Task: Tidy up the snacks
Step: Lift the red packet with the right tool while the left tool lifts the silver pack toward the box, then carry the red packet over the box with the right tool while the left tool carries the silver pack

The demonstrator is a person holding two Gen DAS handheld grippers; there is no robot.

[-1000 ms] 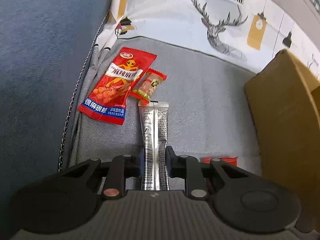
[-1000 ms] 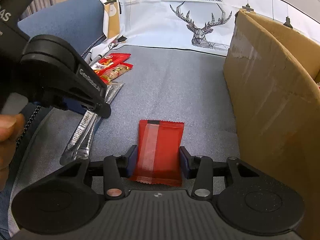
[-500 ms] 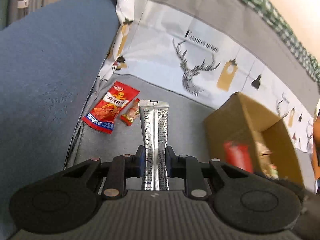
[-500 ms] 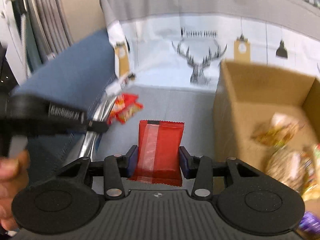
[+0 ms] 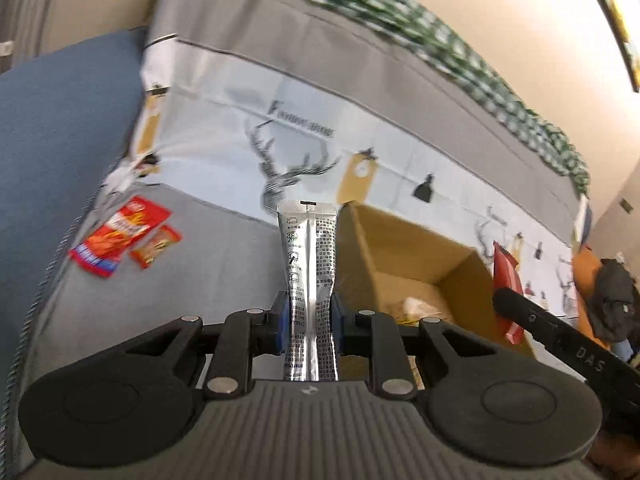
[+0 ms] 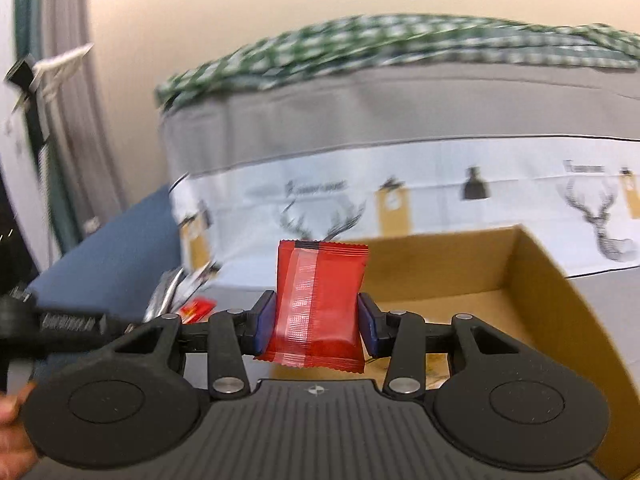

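Grey sofa seat with a deer-print cover behind it fills both views; frames motion-blurred. Left gripper: fingers narrow, clamped on a silver stick sachet standing upright at frame centre. Right gripper: fingers part-way apart, pressing both sides of a red snack packet, upright, centre of frame. Open cardboard box lies directly behind the packet, lower right; some wrapped snacks inside. Two red packets rest on the seat, left of the left-wrist frame, well apart from the box.
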